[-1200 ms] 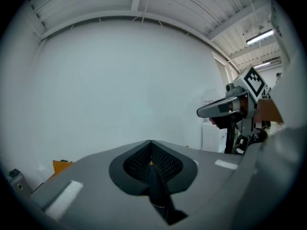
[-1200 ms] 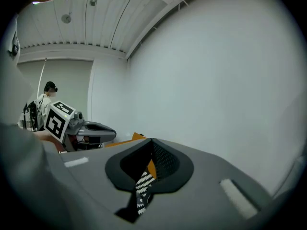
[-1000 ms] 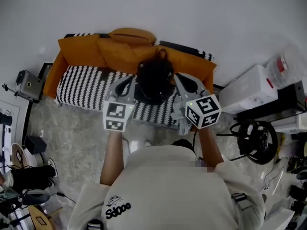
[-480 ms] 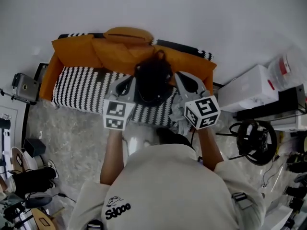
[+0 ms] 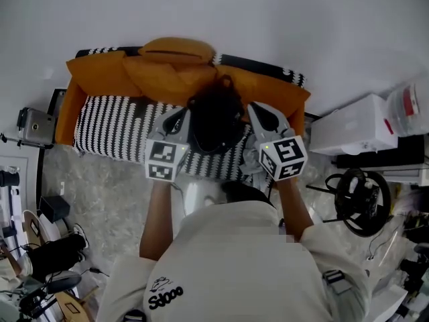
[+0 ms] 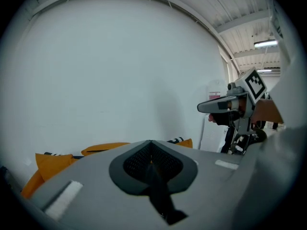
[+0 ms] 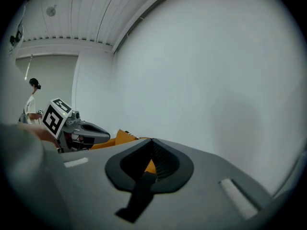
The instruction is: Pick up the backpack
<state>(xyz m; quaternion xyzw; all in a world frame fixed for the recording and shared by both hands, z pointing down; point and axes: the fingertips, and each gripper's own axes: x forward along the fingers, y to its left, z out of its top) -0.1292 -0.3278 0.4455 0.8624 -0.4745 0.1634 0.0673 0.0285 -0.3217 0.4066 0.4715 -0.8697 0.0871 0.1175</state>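
Head view: we are holding the backpack (image 5: 216, 118) between both claws near the surface's (image 5: 114, 123) front edge. The left claw (image 6: 151, 157) and right claw (image 7: 152, 159) are each clamping a black strap (image 6: 162, 200). Grasping seems done; we are judging that lifting clear remains.
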